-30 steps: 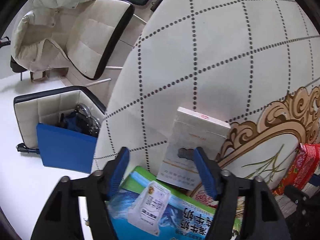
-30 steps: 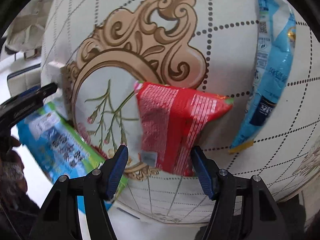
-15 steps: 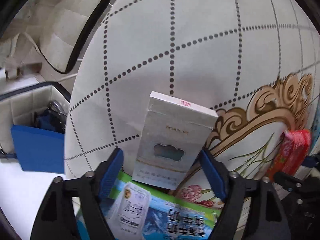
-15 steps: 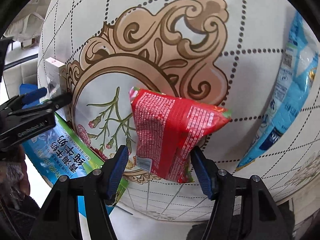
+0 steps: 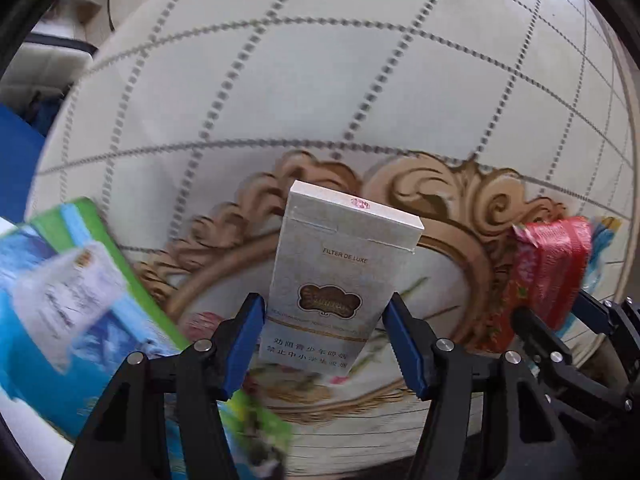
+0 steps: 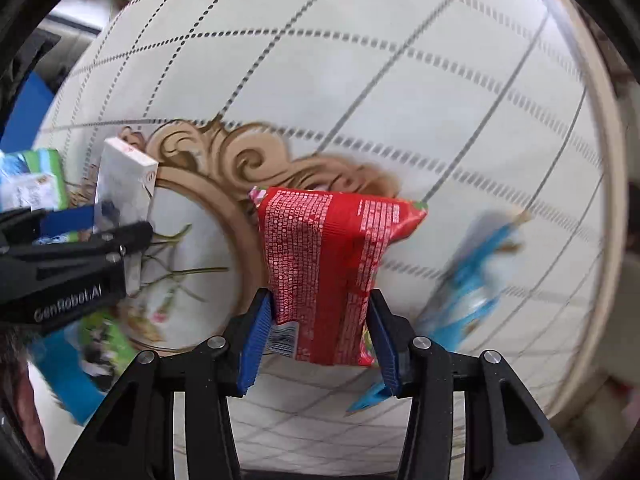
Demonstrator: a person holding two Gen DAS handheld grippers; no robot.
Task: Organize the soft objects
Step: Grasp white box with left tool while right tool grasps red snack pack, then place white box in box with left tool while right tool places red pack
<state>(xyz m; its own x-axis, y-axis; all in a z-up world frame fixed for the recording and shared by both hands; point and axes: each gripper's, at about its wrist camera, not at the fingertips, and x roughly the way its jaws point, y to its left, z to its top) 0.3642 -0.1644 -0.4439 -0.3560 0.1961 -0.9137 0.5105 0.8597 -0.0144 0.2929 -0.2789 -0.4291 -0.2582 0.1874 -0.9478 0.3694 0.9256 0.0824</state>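
My left gripper (image 5: pixel 323 344) is shut on a white cigarette box (image 5: pixel 340 276) and holds it upright over the round patterned table (image 5: pixel 320 92). My right gripper (image 6: pixel 318 330) is shut on a red snack packet (image 6: pixel 328 264) and holds it above the same table (image 6: pixel 360 80). The red packet also shows at the right of the left wrist view (image 5: pixel 548 268). The box and left gripper show at the left of the right wrist view (image 6: pixel 124 188).
A blue and green wet-wipes pack (image 5: pixel 76 304) lies at the table's left edge. A light blue packet (image 6: pixel 476 272) lies blurred at the right. A blue folder (image 5: pixel 16 168) and a chair stand beyond the table's left side.
My left gripper closed on the white box and lifted it toward the table's middle. My right gripper closed on the red packet and raised it. Both views are blurred by motion.
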